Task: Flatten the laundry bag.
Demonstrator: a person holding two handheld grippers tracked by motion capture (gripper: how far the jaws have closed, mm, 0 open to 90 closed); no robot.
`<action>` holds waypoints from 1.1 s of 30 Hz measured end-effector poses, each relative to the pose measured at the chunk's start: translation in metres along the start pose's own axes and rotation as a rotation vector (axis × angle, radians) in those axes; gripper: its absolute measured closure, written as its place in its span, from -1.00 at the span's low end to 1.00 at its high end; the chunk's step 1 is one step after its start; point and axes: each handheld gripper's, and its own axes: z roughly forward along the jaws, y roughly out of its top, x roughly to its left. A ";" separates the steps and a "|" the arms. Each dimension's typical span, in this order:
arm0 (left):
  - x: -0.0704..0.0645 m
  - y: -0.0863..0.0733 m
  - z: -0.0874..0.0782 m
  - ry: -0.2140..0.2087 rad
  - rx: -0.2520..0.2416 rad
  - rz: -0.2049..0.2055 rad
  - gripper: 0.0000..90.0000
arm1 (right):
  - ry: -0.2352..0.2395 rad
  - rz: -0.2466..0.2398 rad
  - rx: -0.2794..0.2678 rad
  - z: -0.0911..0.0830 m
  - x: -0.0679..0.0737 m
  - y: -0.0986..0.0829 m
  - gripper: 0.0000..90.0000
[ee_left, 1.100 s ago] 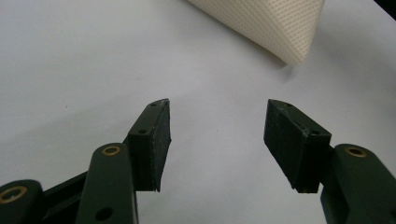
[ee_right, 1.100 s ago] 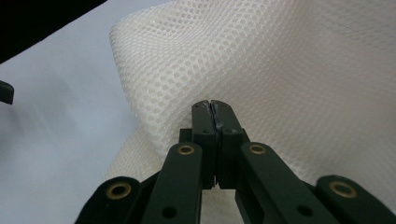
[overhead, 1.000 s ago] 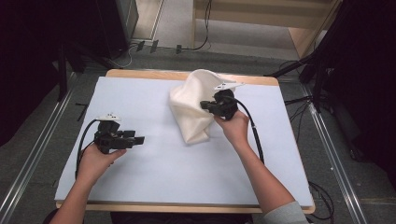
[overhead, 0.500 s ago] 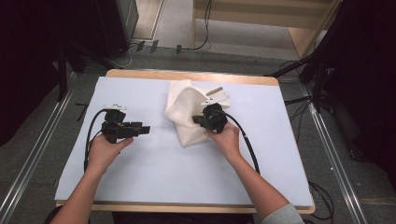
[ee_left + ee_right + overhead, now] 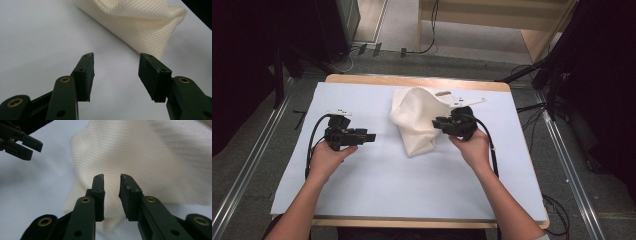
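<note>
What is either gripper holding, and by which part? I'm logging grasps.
Nothing is held. The left gripper is open, short of the cream cloth; the right gripper is narrowly open over it, empty.

The high view is looking forward and down from above the person's side, taking in the whole white table mat (image 5: 362, 200) from well back. The left gripper view is riding low just over the mat, facing right across the table toward the cream mesh cloth (image 5: 140, 27), which is lying near ahead. The right gripper view is sitting close, facing left with the cloth (image 5: 140, 162) just beyond its jaws, and catching the left gripper (image 5: 21, 143) farther off. All three are sharing the cloth (image 5: 414, 120) and surrounding mat.
</note>
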 end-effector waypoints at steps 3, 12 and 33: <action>-0.001 0.000 0.000 0.012 0.016 0.003 0.05 | -0.030 0.018 -0.006 -0.018 -0.012 -0.005 0.55; -0.002 -0.001 -0.001 0.014 0.022 0.004 0.04 | -0.125 0.082 -0.050 -0.034 -0.054 -0.009 0.06; 0.004 -0.005 -0.009 0.026 -0.001 -0.014 0.03 | 0.046 -0.070 0.005 -0.014 0.008 -0.006 0.94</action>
